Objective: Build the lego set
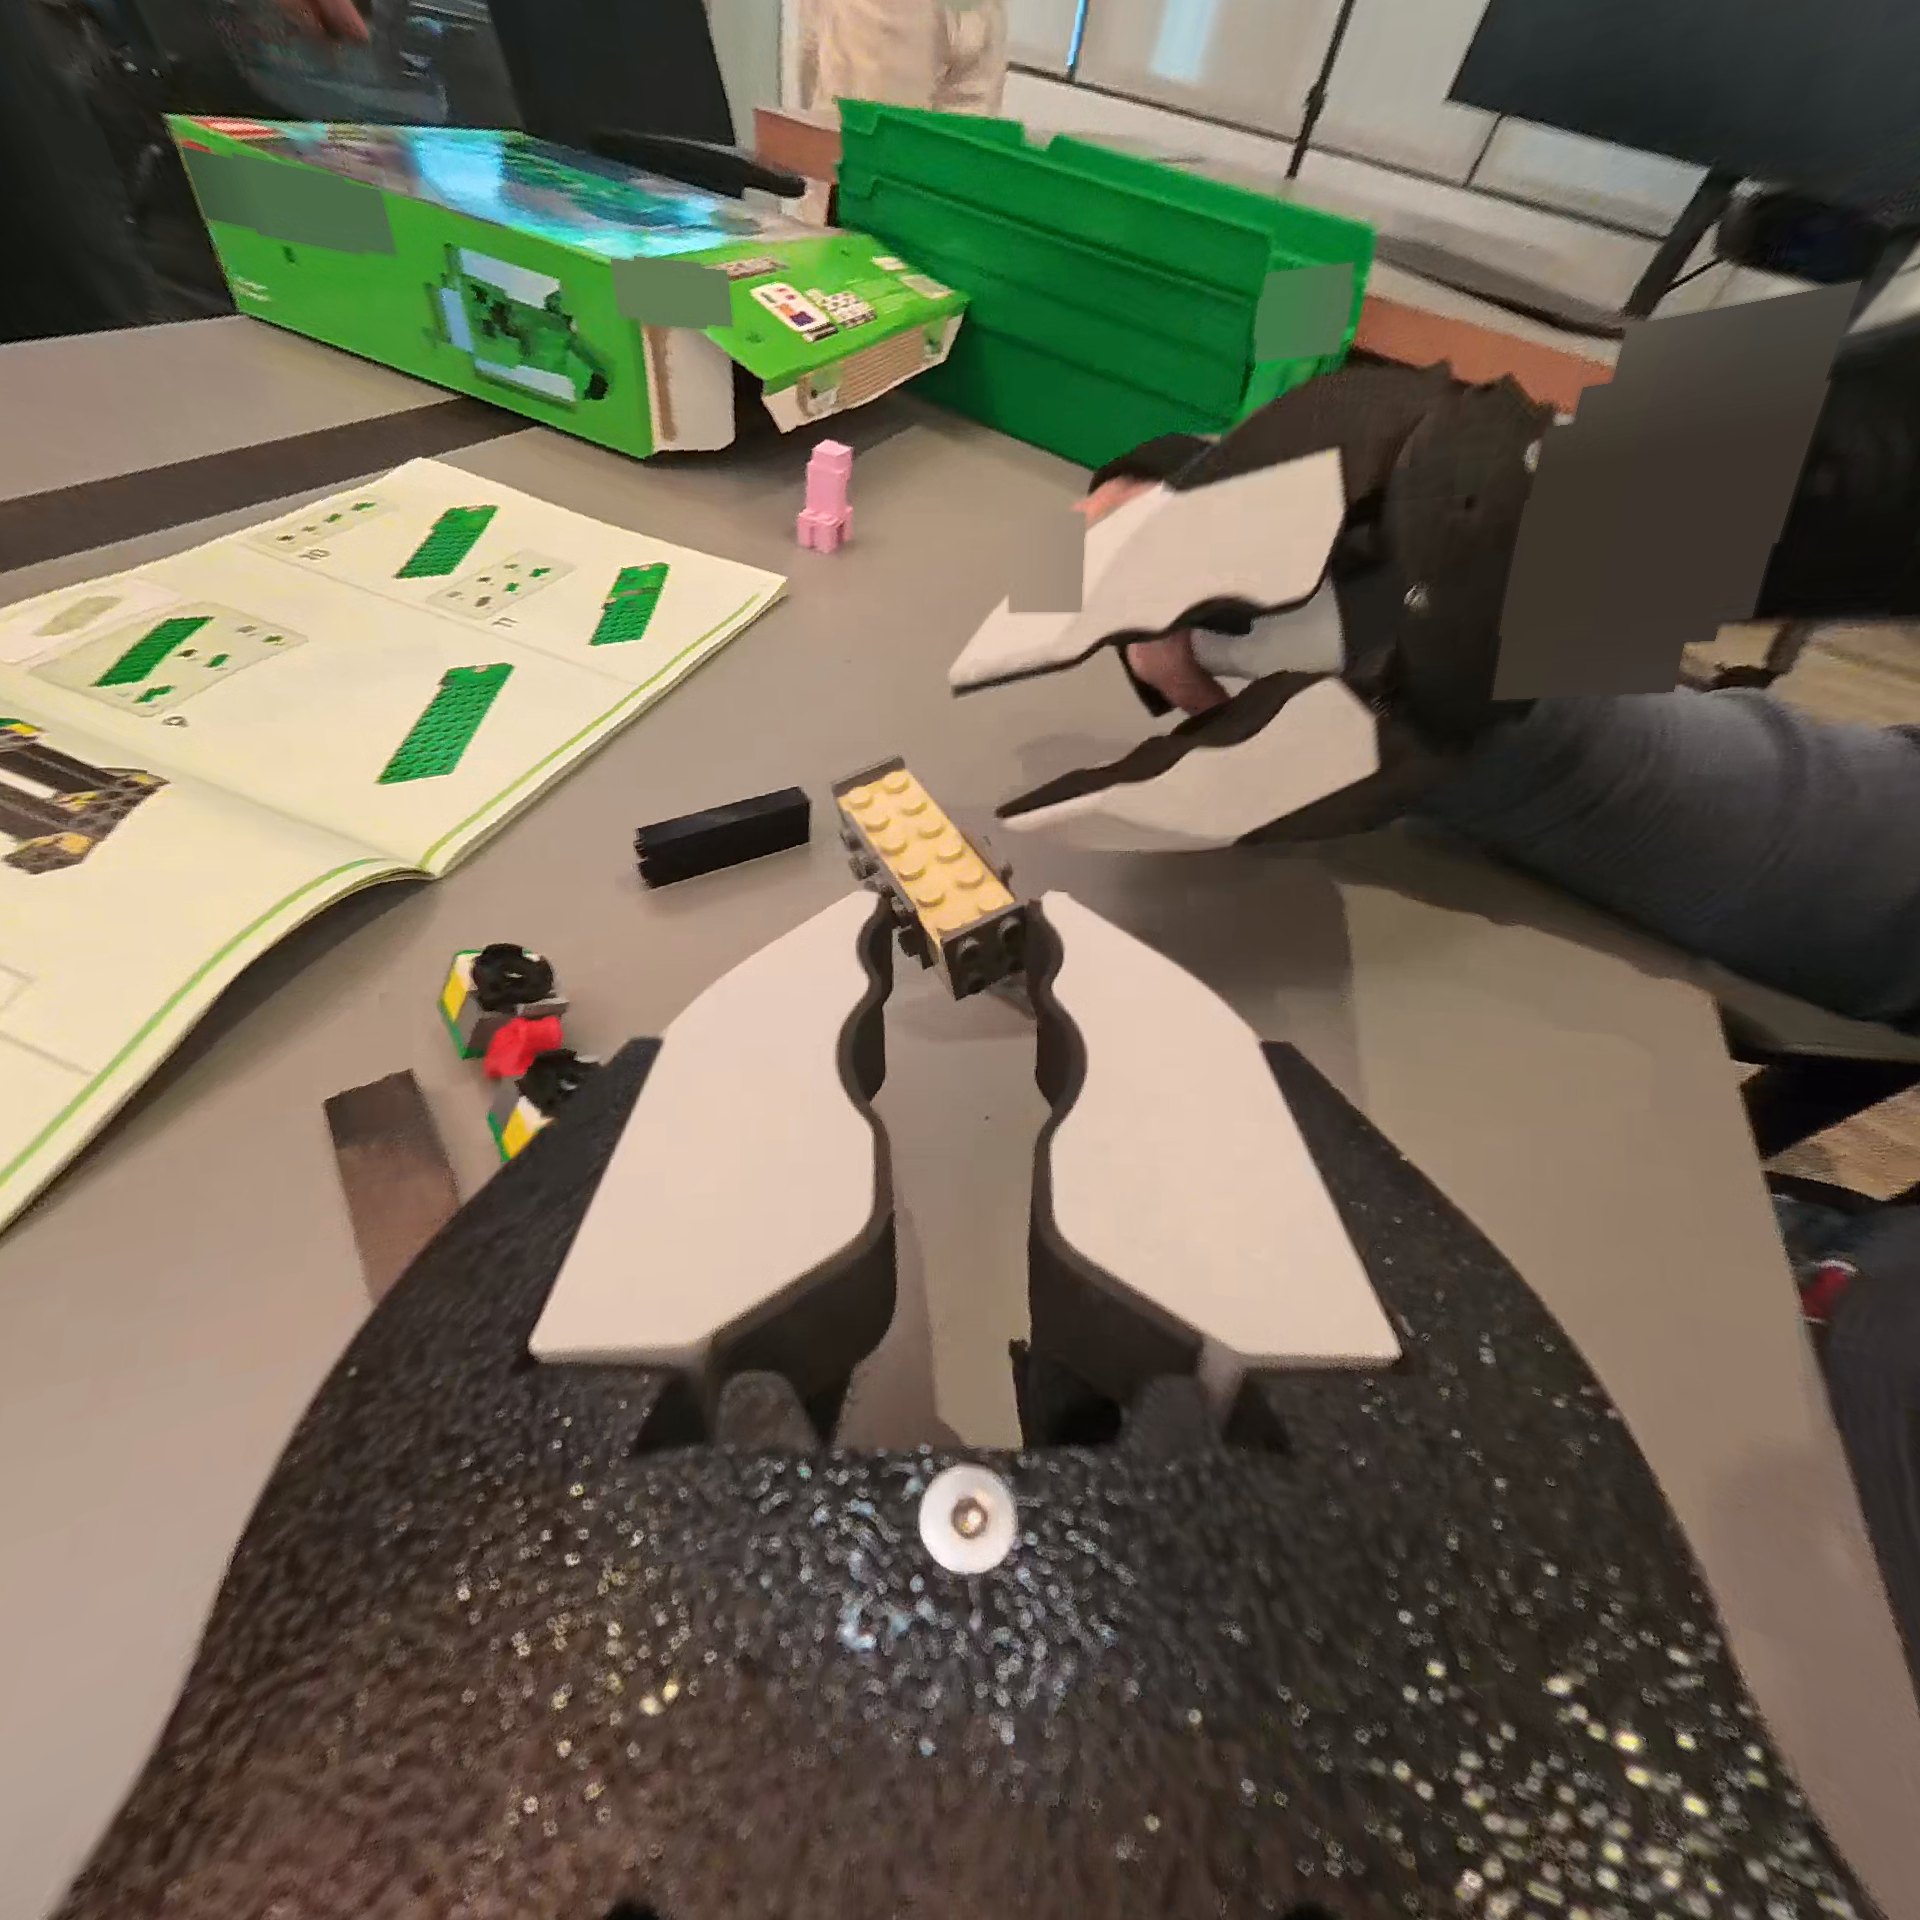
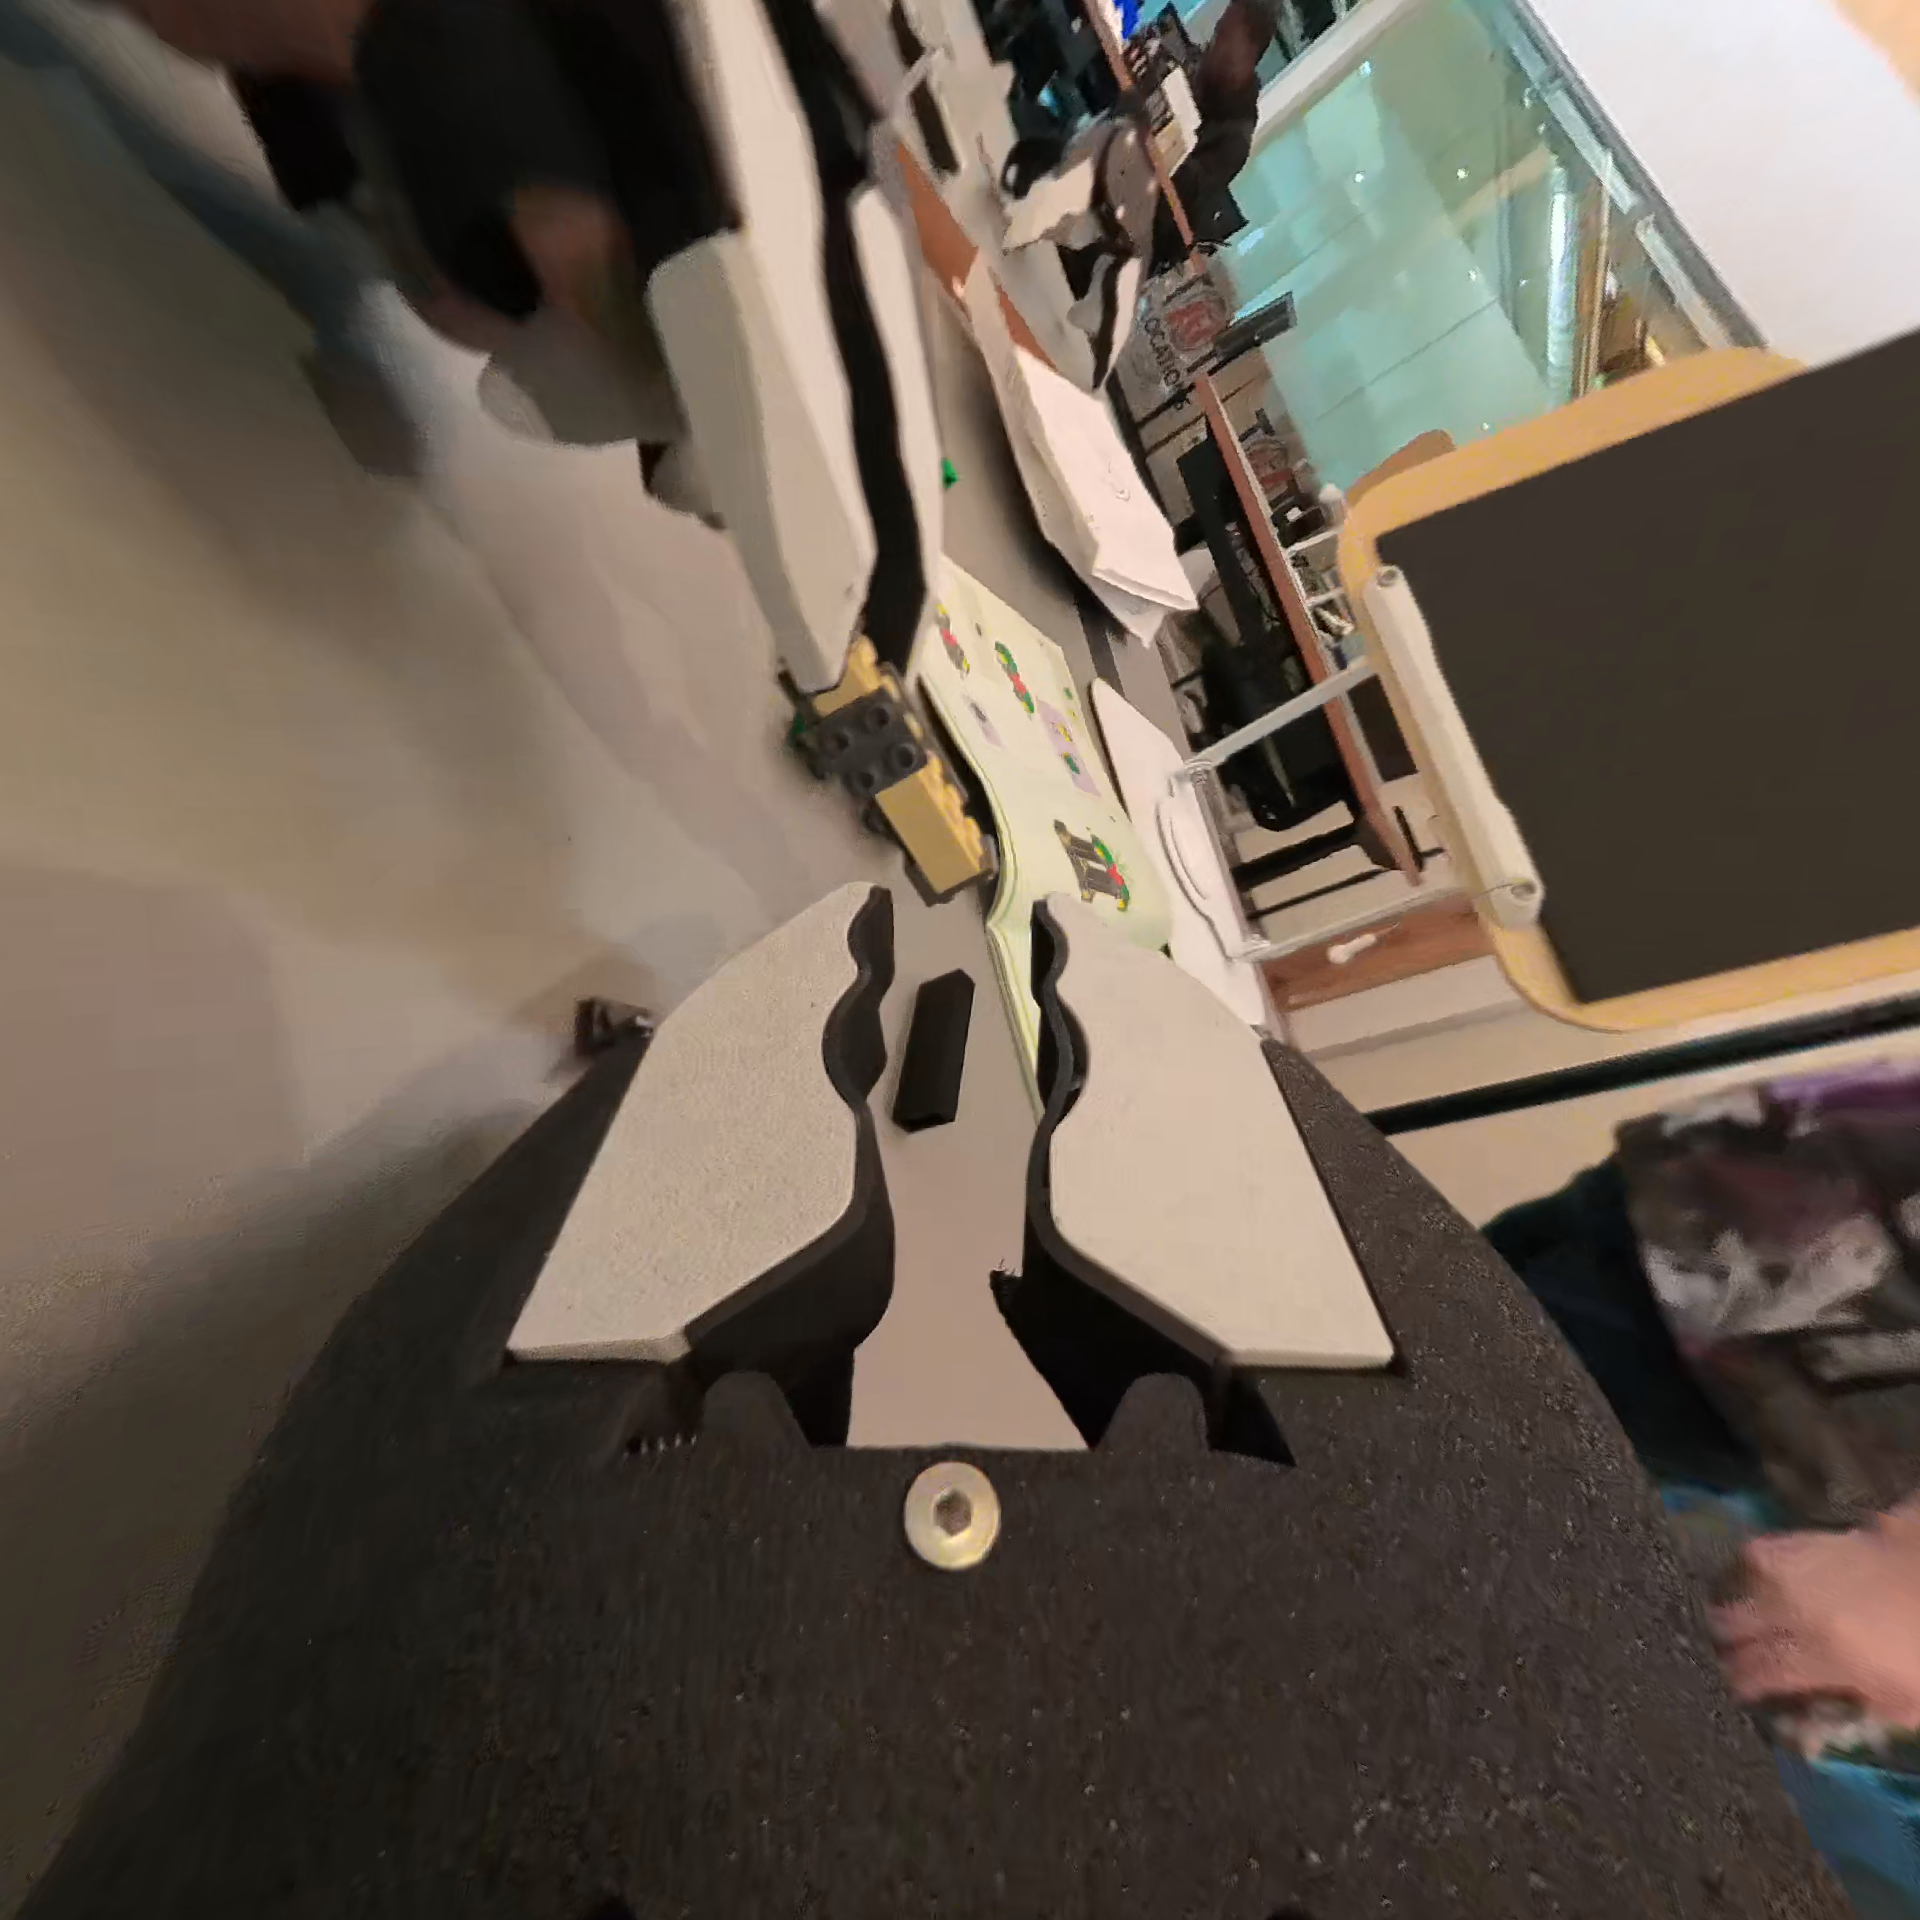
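Grey and smooth, the table (image 1: 1195,935) fills the left wrist view, with an office behind it. At frame centre the left gripper (image 1: 958,940) is closed on the near end of a tan studded lego brick assembly on a dark grey base (image 1: 928,858), which juts away from the fingertips. Just left of it lies a black rectangular lego bar (image 1: 724,834), and at upper right the right gripper (image 1: 987,743) stands with its jaws parted, holding nothing, near the assembly's far end. An open instruction booklet with green diagrams (image 1: 343,665) lies at left, a small red, black and yellow lego cluster (image 1: 509,1023) at lower left, and a pink blocky lego figure (image 1: 826,497) further back.

To do this step well, I judge, keep the left grip firm and level while the right picks up the black bar and presses it squarely onto the studs.

Of containers, an opened green cardboard lego box (image 1: 499,301) lies at upper left, its end flap torn open; its inside cannot be seen. A green plastic bin (image 1: 1101,270) beside it lies tipped, contents hidden.

Tilted steeply, the right wrist view shows the right gripper (image 2: 961,914) with jaws apart and empty, the black bar (image 2: 932,1049) on the table between its fingers, and beyond it the tan assembly (image 2: 914,810) held by the left gripper (image 2: 847,665). The booklet (image 2: 1039,779) lies to its right.
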`<state>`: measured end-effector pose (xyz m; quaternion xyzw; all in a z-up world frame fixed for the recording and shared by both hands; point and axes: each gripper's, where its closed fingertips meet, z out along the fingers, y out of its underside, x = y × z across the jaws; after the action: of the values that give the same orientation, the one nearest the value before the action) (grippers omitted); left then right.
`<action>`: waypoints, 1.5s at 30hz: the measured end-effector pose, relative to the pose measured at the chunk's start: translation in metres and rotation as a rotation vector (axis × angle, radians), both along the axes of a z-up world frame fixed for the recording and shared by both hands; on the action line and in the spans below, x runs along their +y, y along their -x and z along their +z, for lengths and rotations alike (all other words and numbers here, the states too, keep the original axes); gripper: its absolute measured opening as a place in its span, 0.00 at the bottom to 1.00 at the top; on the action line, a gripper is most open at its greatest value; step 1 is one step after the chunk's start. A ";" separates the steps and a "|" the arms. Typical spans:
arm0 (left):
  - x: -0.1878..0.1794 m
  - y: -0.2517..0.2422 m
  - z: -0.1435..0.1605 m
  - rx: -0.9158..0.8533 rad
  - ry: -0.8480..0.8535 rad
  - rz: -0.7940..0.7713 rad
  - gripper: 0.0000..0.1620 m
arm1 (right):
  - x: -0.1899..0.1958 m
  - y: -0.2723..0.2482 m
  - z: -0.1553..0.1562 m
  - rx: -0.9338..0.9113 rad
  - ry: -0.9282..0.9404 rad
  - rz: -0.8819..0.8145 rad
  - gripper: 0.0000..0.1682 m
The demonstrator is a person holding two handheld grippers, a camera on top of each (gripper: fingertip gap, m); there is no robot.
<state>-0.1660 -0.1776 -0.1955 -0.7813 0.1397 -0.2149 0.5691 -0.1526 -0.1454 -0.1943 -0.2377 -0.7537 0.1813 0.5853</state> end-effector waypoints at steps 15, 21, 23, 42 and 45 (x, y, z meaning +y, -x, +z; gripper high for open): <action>-0.004 -0.016 -0.001 -0.031 0.009 -0.103 0.15 | -0.014 0.007 -0.011 0.025 -0.330 0.015 0.10; -0.004 -0.017 0.002 0.094 -0.064 -0.087 0.32 | -0.010 0.004 -0.020 -0.062 -0.290 0.012 0.09; -0.003 -0.015 -0.003 0.270 -0.106 -0.063 0.36 | -0.010 0.001 -0.023 -0.100 -0.244 0.026 0.09; -0.007 -0.030 -0.021 0.952 -0.317 -0.083 0.13 | -0.027 -0.005 -0.036 -0.209 -0.144 0.113 0.09; -0.008 -0.031 -0.020 0.949 -0.320 -0.092 0.11 | -0.028 -0.005 -0.036 -0.217 -0.114 0.121 0.09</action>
<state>-0.1348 -0.1856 -0.2157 -0.6888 0.4486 0.1631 0.5456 -0.1472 -0.1735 -0.2306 -0.1766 -0.8346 0.1464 0.5008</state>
